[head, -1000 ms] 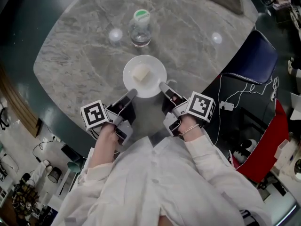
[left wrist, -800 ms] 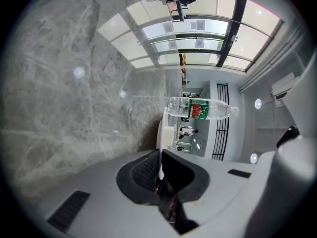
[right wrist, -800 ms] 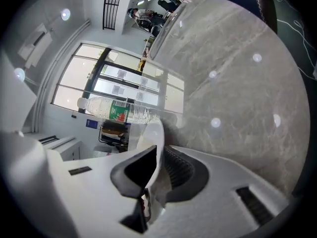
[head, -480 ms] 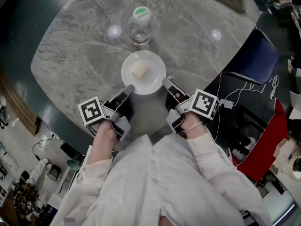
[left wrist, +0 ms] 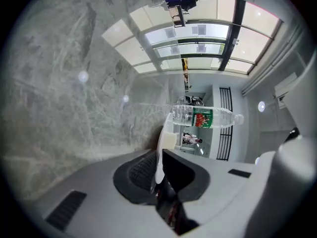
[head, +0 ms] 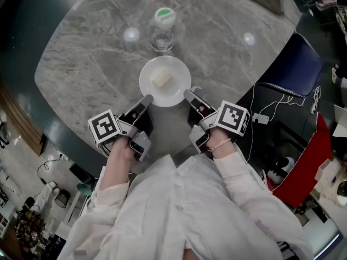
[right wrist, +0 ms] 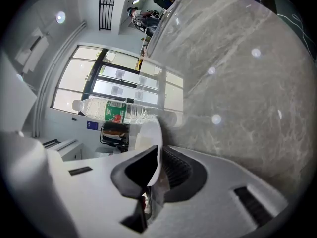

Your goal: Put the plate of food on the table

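A round white plate (head: 172, 88) with a pale block of food (head: 161, 78) on it lies over the grey marble table (head: 81, 64), near its front edge. My left gripper (head: 146, 99) is shut on the plate's near-left rim and my right gripper (head: 187, 95) on its near-right rim. In the left gripper view the thin plate rim (left wrist: 159, 157) stands edge-on between the dark pads, with the food (left wrist: 169, 140) beyond. The right gripper view shows the plate rim (right wrist: 151, 138) pinched the same way. Whether the plate touches the tabletop I cannot tell.
A clear water bottle (head: 162, 28) with a green cap stands upright just beyond the plate, also seen as the bottle (left wrist: 208, 118) and the bottle (right wrist: 109, 110). A dark blue chair (head: 295, 66) and white cables (head: 282, 112) are at the right of the table.
The plate and both grippers have edged a little farther over the table toward the bottle. Both grips are unchanged.
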Demonstrator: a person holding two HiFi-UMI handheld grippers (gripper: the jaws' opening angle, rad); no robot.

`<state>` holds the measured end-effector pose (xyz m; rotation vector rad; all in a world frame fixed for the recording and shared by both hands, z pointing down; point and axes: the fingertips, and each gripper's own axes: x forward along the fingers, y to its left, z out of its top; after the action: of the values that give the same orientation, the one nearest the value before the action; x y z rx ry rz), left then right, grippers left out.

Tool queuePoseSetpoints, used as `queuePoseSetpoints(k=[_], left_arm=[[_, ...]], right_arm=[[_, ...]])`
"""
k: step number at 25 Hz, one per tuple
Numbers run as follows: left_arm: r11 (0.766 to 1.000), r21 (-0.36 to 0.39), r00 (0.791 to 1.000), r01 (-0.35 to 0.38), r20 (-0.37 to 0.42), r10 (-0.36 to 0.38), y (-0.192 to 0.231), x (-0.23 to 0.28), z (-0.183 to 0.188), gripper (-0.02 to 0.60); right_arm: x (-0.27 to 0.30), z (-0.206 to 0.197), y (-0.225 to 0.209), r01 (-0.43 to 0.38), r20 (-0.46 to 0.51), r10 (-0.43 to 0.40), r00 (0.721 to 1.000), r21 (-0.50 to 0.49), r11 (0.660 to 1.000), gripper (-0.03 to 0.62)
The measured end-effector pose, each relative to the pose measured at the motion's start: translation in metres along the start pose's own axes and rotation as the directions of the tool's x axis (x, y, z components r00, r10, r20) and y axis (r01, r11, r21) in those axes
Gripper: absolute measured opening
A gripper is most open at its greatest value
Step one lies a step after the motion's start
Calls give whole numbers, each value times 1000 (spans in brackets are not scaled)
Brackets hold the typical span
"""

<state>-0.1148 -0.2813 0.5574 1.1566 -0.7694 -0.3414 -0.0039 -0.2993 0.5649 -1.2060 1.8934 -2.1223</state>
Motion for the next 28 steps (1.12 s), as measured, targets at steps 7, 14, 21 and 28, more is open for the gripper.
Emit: queuePoseSetpoints(k=[7,14,21,28], left_arm=[[990,123,998,-69,-4,70,1,-5,2,28],[979,186,996,-82,-13,86,4,-2,1,32],[948,292,987,-129,-51,150,1,3,-1,132],[920,347,978,-180,-38,206,2,1,1,147]], right_arm=[[-4,6,1,11,7,-11,1000,0,1000,15],[-1,5,2,-24,2,24,1000,-17,1000,15],[-2,3,-4,11,-10,-11,1000,-10,1000,15],[1,0,-1,2,-32,-4,999,-55,998,15]])
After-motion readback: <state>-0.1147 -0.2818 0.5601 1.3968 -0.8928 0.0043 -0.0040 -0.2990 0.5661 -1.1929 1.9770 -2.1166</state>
